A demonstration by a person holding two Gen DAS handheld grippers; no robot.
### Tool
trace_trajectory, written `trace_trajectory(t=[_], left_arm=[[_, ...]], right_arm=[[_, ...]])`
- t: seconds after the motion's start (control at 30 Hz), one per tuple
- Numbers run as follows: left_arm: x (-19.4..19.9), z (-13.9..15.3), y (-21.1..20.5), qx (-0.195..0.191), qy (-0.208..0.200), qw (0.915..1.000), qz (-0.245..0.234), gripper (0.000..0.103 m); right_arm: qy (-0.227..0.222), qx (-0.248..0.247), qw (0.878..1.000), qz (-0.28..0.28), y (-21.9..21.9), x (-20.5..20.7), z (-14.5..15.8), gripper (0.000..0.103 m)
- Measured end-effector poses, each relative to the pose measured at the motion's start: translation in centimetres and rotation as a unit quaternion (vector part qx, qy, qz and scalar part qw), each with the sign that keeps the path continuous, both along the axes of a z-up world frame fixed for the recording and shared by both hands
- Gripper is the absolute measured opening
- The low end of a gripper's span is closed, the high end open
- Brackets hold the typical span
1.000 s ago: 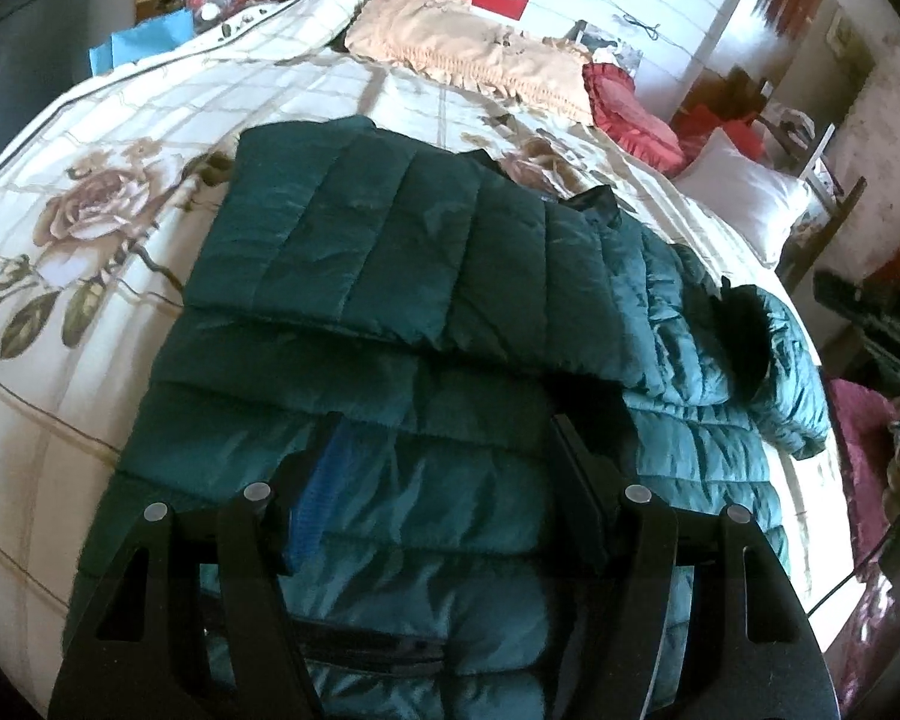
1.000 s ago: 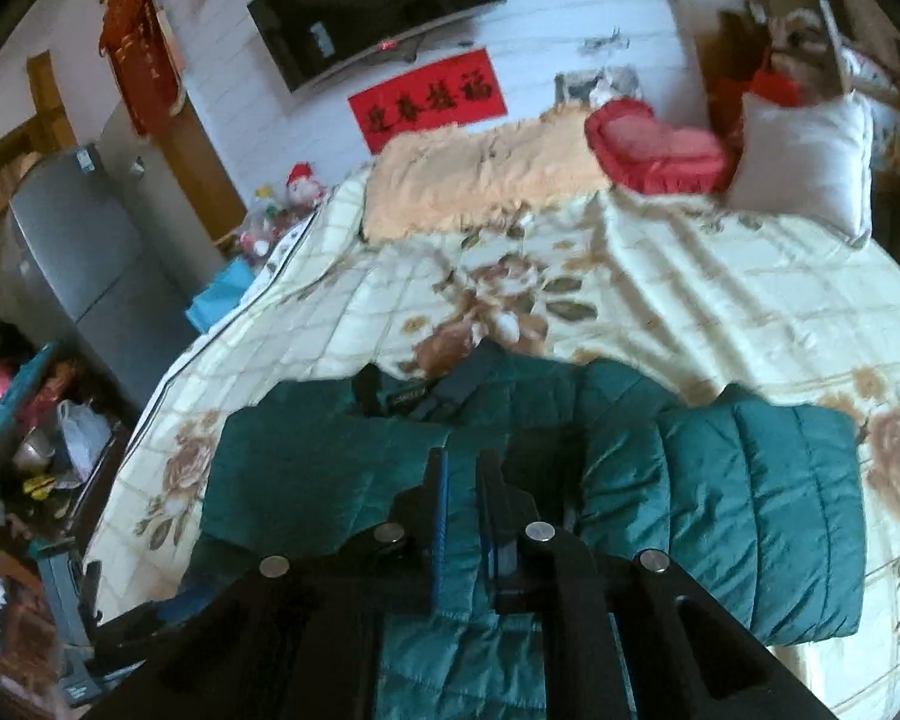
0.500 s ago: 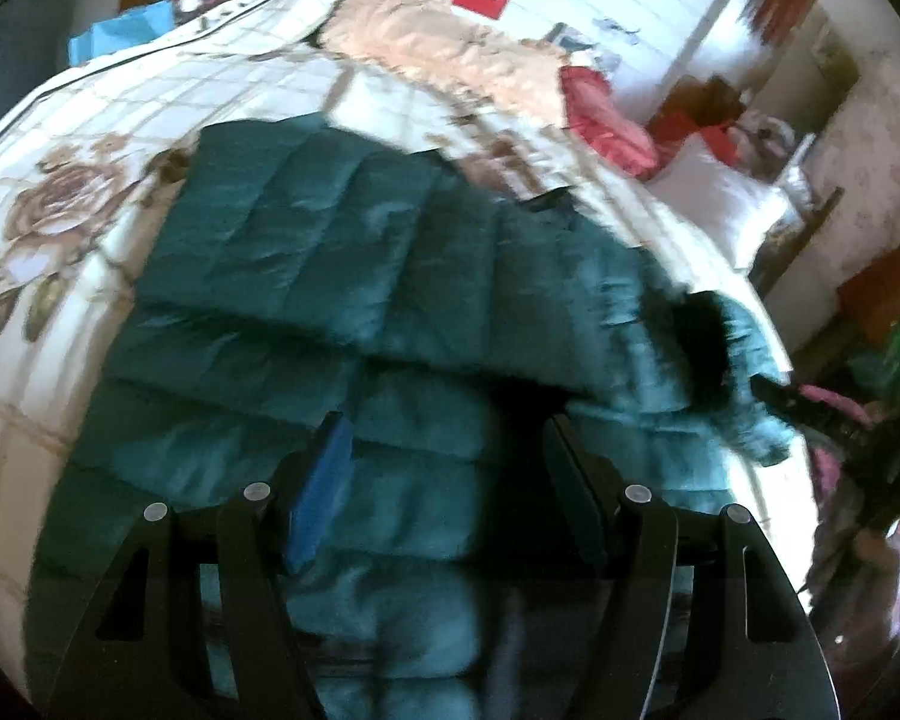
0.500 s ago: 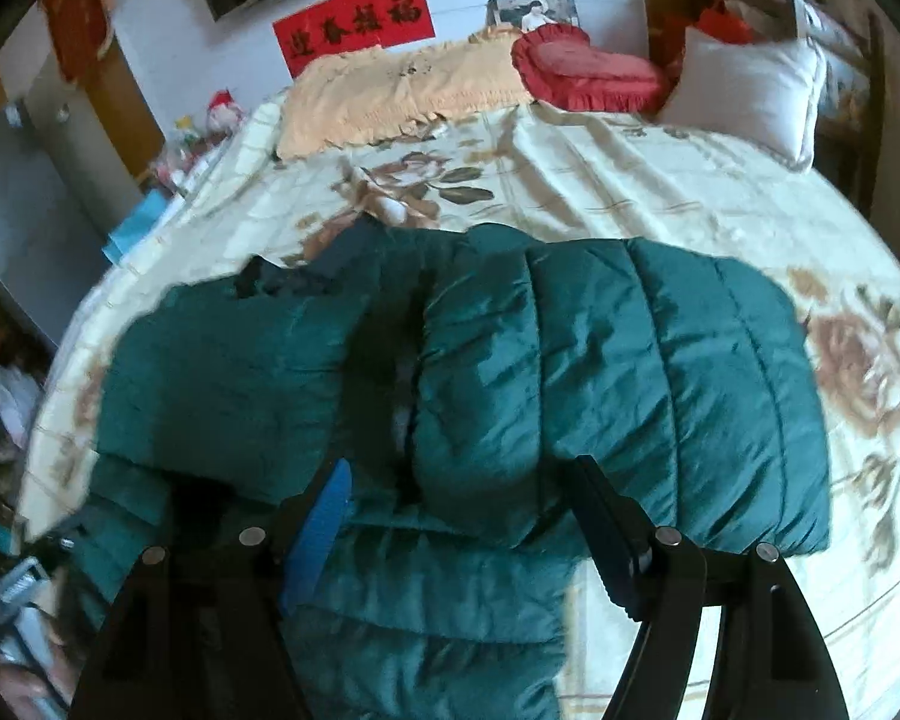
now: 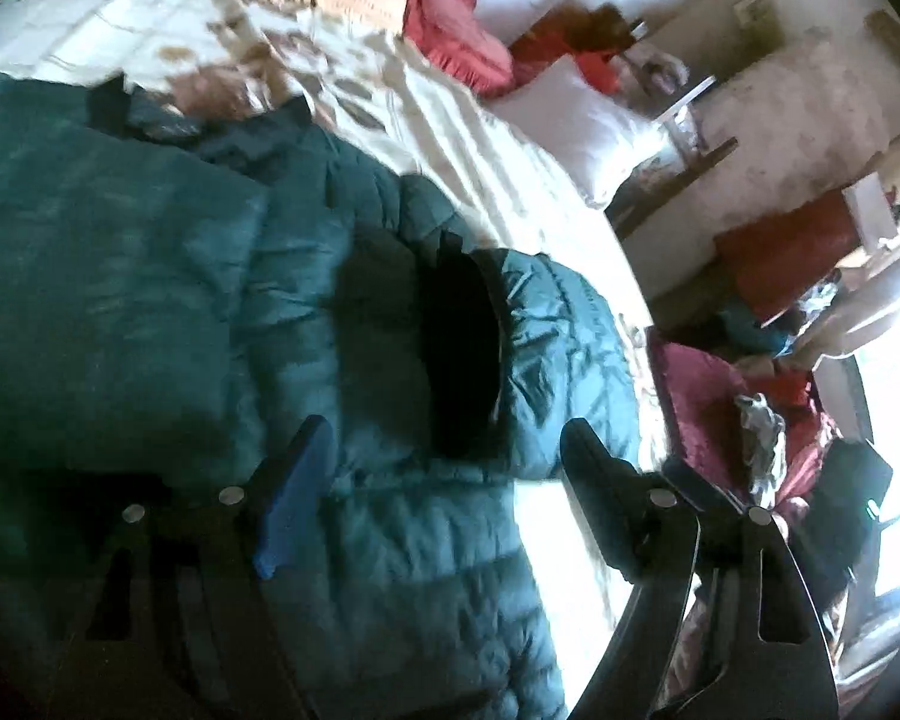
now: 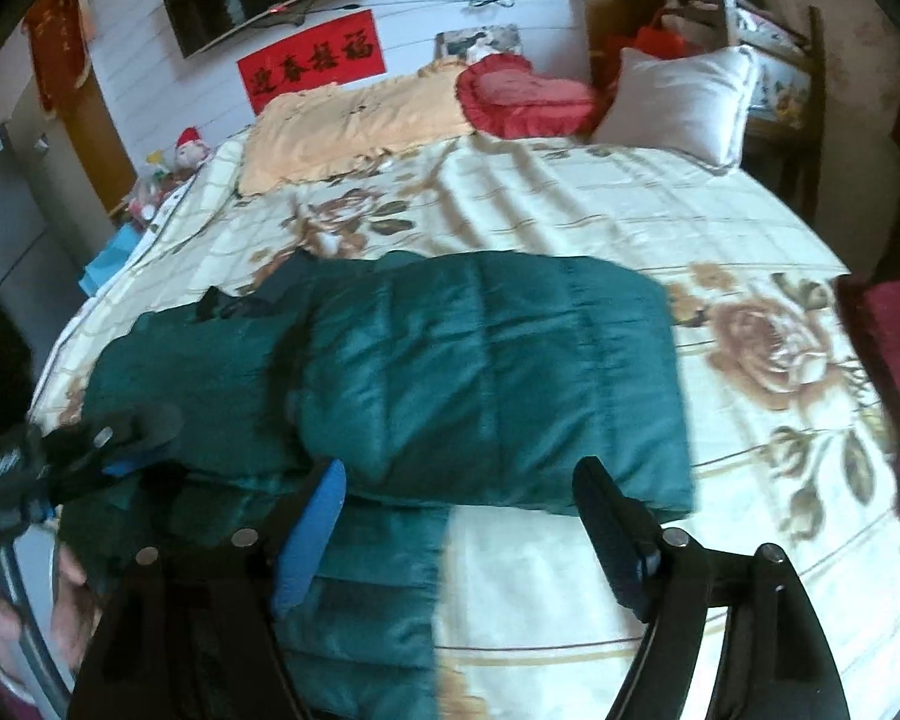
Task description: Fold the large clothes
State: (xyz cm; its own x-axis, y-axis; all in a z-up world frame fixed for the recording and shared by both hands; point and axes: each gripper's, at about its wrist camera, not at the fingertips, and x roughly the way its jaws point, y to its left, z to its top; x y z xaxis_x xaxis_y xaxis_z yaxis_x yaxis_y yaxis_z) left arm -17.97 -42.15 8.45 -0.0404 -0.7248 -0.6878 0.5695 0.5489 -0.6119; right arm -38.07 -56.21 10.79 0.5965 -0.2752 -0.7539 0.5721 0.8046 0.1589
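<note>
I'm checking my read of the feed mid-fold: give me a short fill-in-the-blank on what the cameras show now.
1. The green jacket lies on a ____ with a flowered cover.
2. The right gripper has its jaws ____, nothing pinched between them.
3. The heart-shaped cushion near the wall is ____ in colour.
4. The left gripper hangs over the jacket's dark sleeve ____.

Missing words: bed; open; red; opening

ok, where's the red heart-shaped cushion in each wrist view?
Left wrist: red heart-shaped cushion top centre, blurred, left of the white pillow.
Right wrist: cushion top centre, at the bed's far edge, again left of the white pillow.
Shared landmark: the white pillow.
</note>
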Motion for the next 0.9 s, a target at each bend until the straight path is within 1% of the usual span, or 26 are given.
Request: trace_trajectory(t=[0.13, 0.3, 0.37, 0.47, 0.5, 0.53, 0.57, 0.63, 0.7, 0.77, 0.83, 0.9], left_arm=[[0.1, -1.4, -2.5, 0.012, 0.017, 0.9997, 0.010, 0.079], [-0.6, -1.5, -4.1, 0.010, -0.008, 0.9997, 0.022, 0.079], [-0.7, -1.5, -4.7, 0.009, -0.012, 0.9995, 0.027, 0.079], [-0.9, -1.7, -5.3, 0.004, -0.014, 0.9996, 0.023, 0.078], [-1.1, -1.7, -5.7, 0.001, -0.017, 0.9998, 0.013, 0.074], [-1.2, -1.6, -5.9, 0.002, -0.023, 0.9997, 0.005, 0.057], [-1.4, -1.6, -6.2, 0.006, -0.028, 0.9996, -0.004, 0.035], [-1.6, -1.7, -6.5, 0.007, -0.028, 0.9995, -0.016, 0.015], [-1.8, -1.5, -6.2, 0.001, -0.041, 0.9991, -0.014, 0.010], [-2.0, -0.8, -5.7, -0.002, -0.058, 0.9982, -0.014, 0.007], [-2.1, 0.2, -4.9, -0.010, -0.076, 0.9970, -0.010, 0.006], [-2.1, 1.2, -4.0, -0.020, -0.086, 0.9961, -0.004, 0.005]], right_arm=[[0.002, -0.008, 1.000, -0.021, -1.9, -1.1, 0.0, 0.077], [0.024, -0.036, 0.998, -0.043, -3.8, -1.0, 0.1, 0.077], [0.036, -0.034, 0.997, -0.051, -4.6, -0.9, -0.2, 0.077], [0.038, -0.031, 0.997, -0.063, -5.4, -1.3, -0.6, 0.077], [0.039, -0.030, 0.997, -0.067, -5.6, -1.5, -0.7, 0.077], [0.041, -0.025, 0.996, -0.072, -6.0, -1.8, -1.0, 0.077], [0.042, -0.022, 0.996, -0.075, -6.2, -1.8, -1.2, 0.077], [0.044, -0.016, 0.996, -0.082, -6.6, -2.1, -1.5, 0.077], [0.045, -0.012, 0.995, -0.086, -6.7, -2.1, -1.7, 0.077], [0.045, -0.009, 0.995, -0.087, -6.7, -2.2, -1.8, 0.077], [0.045, -0.007, 0.995, -0.085, -6.5, -2.2, -1.8, 0.077], [0.044, -0.008, 0.996, -0.082, -6.2, -2.1, -1.7, 0.077]])
